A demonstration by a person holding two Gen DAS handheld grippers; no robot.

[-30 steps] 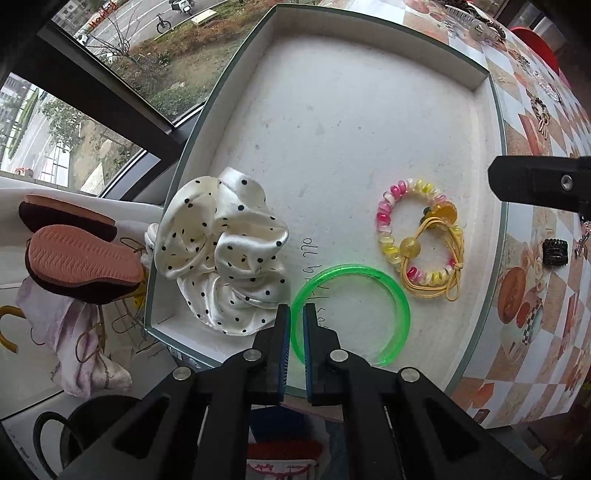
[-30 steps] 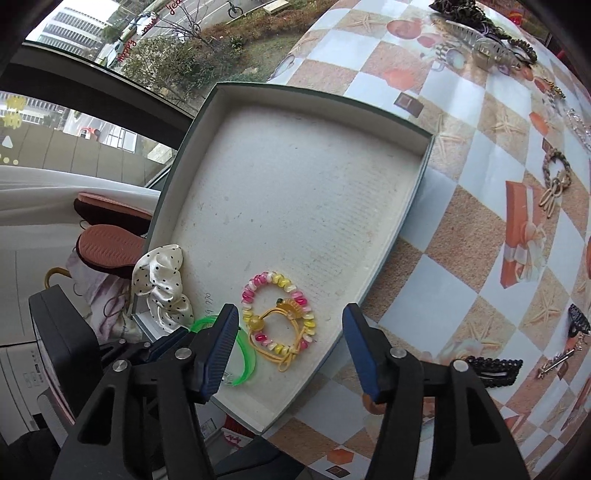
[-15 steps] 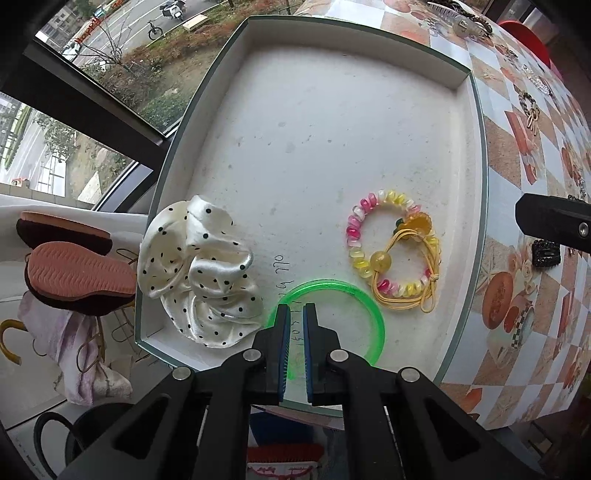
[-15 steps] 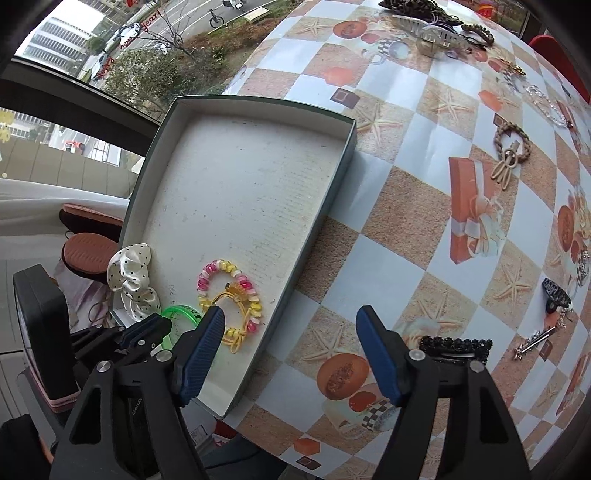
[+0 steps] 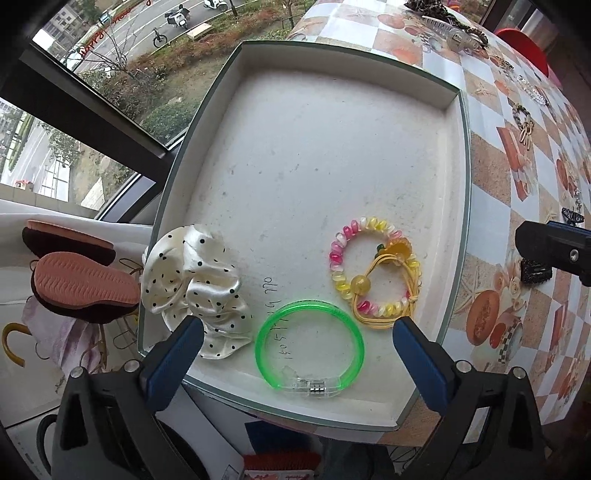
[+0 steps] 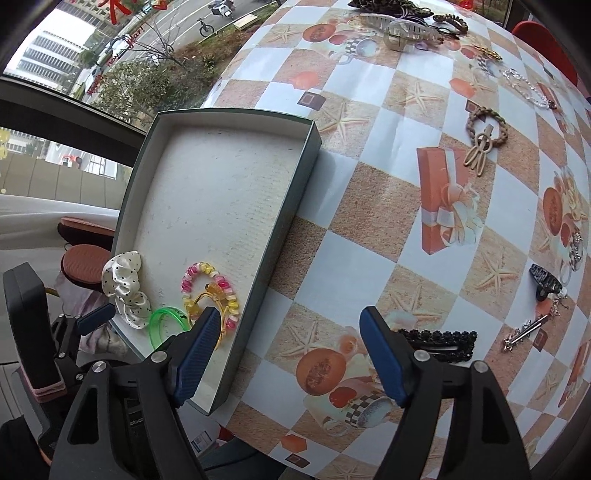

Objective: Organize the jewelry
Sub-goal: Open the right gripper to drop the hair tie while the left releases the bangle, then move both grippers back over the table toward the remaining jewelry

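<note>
A green bangle (image 5: pixel 357 347) lies flat in the near corner of the white tray (image 5: pixel 463 184). My left gripper (image 5: pixel 297 332) points straight down over it, its jaws opening wide; the bangle lies between the fingers, untouched by the pads. In the tray beside it are a white polka-dot scrunchie (image 5: pixel 192 280), a pink-and-yellow bead bracelet (image 5: pixel 354 236) and a yellow hair tie (image 5: pixel 391 291). My right gripper (image 6: pixel 290 321) hovers over the tablecloth just right of the tray wall (image 6: pixel 295 206), jaws opening, nothing between them. A black hair clip (image 6: pixel 439 341) lies close to its right finger.
The checkered tablecloth (image 6: pixel 369 258) holds a black claw clip (image 6: pixel 545 280), a silver pin (image 6: pixel 524 332), a braided hair tie (image 6: pixel 487 129) and a pile of clips (image 6: pixel 406 26) at the far end. A window and shoes (image 5: pixel 81 284) lie beyond the tray's left side.
My left gripper was shut on the green bangle and has opened wide; the bangle now rests in the tray. The right gripper moved right, off the tray, and widened slightly.
</note>
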